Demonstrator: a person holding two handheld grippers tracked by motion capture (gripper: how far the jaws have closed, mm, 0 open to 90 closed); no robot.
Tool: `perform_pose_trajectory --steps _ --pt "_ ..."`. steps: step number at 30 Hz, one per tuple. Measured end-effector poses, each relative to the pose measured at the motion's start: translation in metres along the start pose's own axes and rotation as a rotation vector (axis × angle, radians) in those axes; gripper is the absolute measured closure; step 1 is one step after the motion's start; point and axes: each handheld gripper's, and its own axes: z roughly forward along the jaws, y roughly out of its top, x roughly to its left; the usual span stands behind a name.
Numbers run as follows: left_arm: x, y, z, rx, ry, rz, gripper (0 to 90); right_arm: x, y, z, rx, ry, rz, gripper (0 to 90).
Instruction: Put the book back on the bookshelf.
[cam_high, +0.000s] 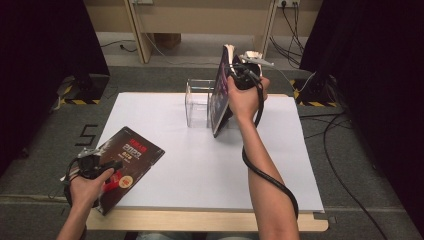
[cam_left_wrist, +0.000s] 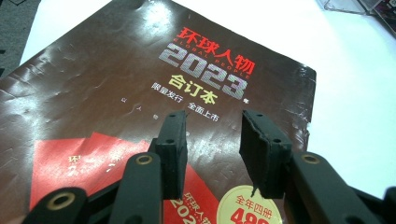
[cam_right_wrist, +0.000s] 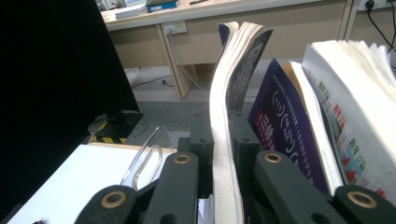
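The right hand-held gripper (cam_high: 239, 70) clamps a floppy, glossy magazine (cam_high: 220, 90) upright beside the clear rack (cam_high: 197, 100) near the tabletop's (cam_high: 200, 165) far edge. The left hand-held gripper (cam_high: 102, 167), jaws apart, hovers over a creased brown magazine (cam_high: 131, 150) at the near-left corner.

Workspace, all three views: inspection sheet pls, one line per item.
Surface: white sheet on a wooden table.
Job's things: magazine held upright beside the clear holder, which already has magazines in it; dark brown magazine flat at the sheet's near left corner.
Clutter: nothing seen.
Grippers: right gripper shut on the upright magazine; left gripper open over the brown magazine.
Cables: right gripper's cable hangs along the forearm; more cables on the floor at right.
Surroundings: black curtains either side, wooden desk behind, hazard-taped stand bases.
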Motion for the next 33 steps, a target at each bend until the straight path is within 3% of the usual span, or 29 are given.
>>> perform_pose_trajectory --steps 16,33 --pt "0.000 0.000 0.000 -0.001 -0.001 0.004 60.4 -0.003 -0.020 0.012 0.006 -0.022 0.019 83.0" --pt "-0.002 0.000 0.000 -0.003 -0.003 0.010 60.4 -0.001 -0.021 0.014 0.028 -0.025 0.011 82.6"
